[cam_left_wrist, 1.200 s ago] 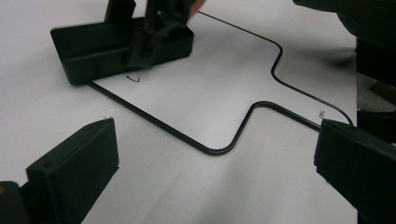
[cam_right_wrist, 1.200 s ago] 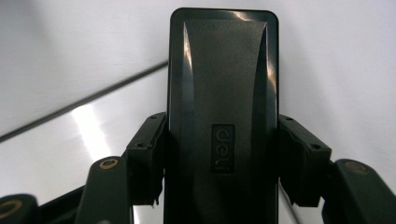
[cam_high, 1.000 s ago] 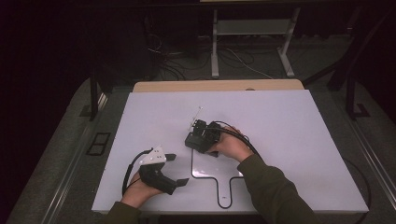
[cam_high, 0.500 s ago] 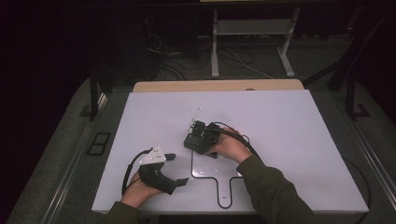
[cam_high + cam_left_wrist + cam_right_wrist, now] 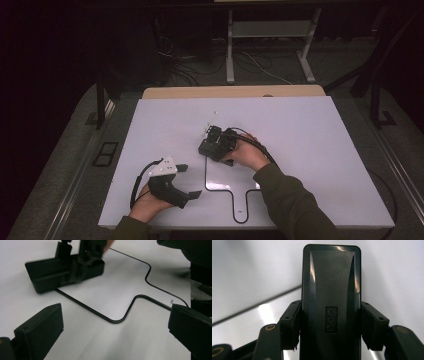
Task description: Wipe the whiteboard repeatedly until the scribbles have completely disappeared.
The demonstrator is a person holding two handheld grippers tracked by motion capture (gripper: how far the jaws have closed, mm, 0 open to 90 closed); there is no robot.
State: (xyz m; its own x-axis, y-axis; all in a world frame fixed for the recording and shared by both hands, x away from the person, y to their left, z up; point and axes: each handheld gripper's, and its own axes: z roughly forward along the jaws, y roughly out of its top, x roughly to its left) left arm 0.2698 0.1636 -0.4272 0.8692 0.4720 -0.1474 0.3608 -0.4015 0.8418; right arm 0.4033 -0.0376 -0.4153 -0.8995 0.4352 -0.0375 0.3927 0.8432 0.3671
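R gripper (image 5: 212, 136) | I see fingers clamped on flat black rectangular plastic "deli" block (image 5: 331, 300), low over white surface (image 5: 300, 130) by black outline | L gripper (image 5: 188, 180) | fingers apart, nothing between, resting near front-left edge

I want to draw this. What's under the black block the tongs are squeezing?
Under the black block lies the white board with its thin black outline. The patch directly beneath the block is covered.

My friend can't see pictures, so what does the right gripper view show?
A black rectangular plastic eraser block is clamped between the right gripper's two black jaws, over a white table with a thin black line.
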